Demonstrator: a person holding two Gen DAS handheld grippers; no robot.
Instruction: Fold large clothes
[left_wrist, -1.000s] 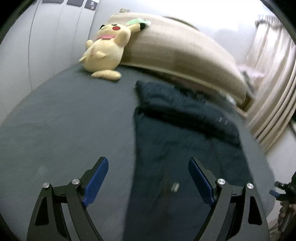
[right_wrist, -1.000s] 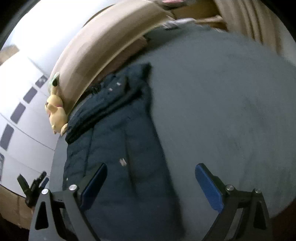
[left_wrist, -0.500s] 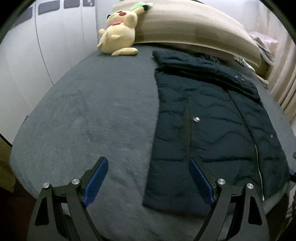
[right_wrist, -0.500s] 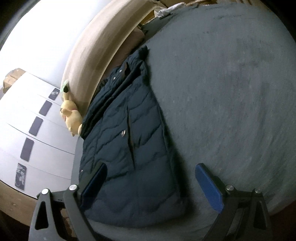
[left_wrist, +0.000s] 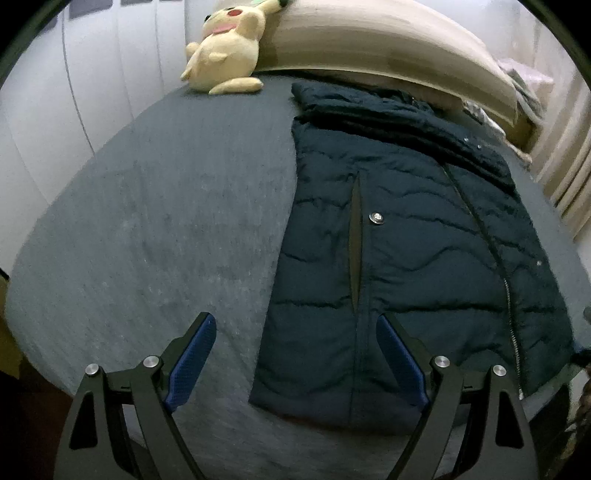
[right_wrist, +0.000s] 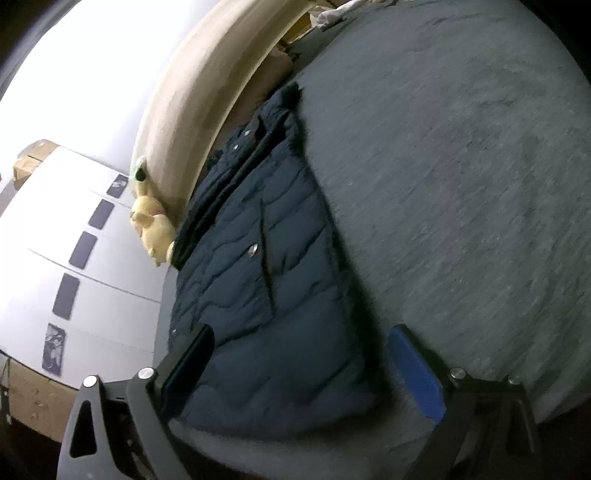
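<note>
Across the grey bed (left_wrist: 155, 229), our navy quilted puffer jacket (left_wrist: 406, 258) lies flat—both jaws open, empty, above its hem; next, pinch the corners.

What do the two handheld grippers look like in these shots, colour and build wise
The left gripper and right gripper look the same build: two black fingers with triangular cut-outs and round silver bolt heads at the joints. Each fingertip carries a blue pad with a fine ribbed texture. On the right gripper one pad shows bright blue; the other sits in shadow. No cables, markings, hands or sleeves show.
</note>
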